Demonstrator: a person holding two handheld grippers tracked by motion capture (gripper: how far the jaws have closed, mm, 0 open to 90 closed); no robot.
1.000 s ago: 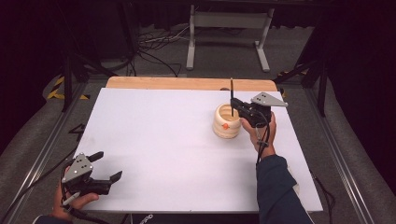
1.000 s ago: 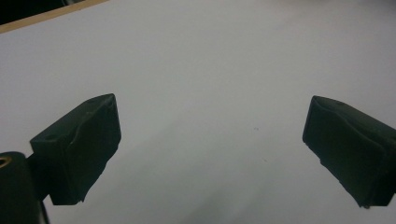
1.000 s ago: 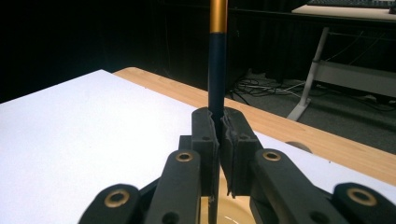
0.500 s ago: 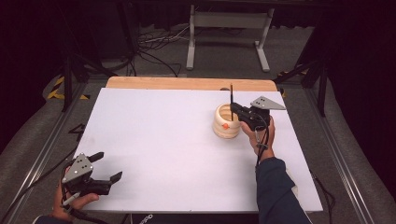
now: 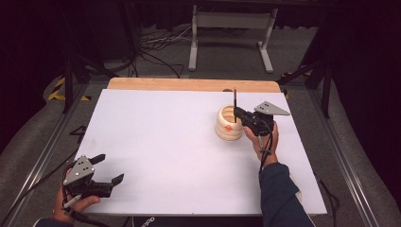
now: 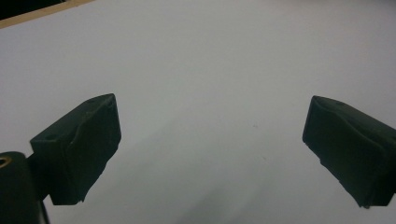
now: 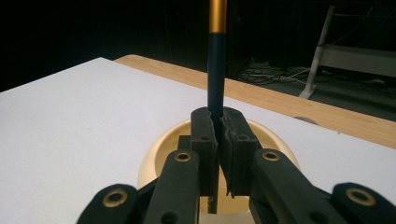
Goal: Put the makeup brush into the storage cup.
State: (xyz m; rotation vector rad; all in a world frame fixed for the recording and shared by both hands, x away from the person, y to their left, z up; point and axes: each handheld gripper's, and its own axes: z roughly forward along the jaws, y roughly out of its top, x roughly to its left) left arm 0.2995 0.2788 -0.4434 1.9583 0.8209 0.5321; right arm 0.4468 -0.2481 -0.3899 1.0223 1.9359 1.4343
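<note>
A cream ribbed pot (image 5: 228,124) with an orange mark stands on the right half of the white table (image 5: 165,142). My right gripper (image 5: 238,113) is shut on a thin dark pen (image 5: 234,98) that stands upright over the pot's mouth. In the right gripper view the pen (image 7: 216,70) is dark blue with a gold band, pinched between the jaws of the right gripper (image 7: 218,126), and the pot (image 7: 163,149) lies just below. My left gripper (image 5: 108,169) rests near the front left corner, open, with only bare tabletop between the jaws of the left gripper (image 6: 210,140).
A wooden strip (image 5: 189,84) runs along the table's far edge. Beyond it are cables (image 5: 156,42) and a grey metal stand (image 5: 227,28) on the floor. Metal rails (image 5: 42,156) flank the table.
The right gripper and pen have stayed over the pot, with little visible shift. The left gripper has not moved.
</note>
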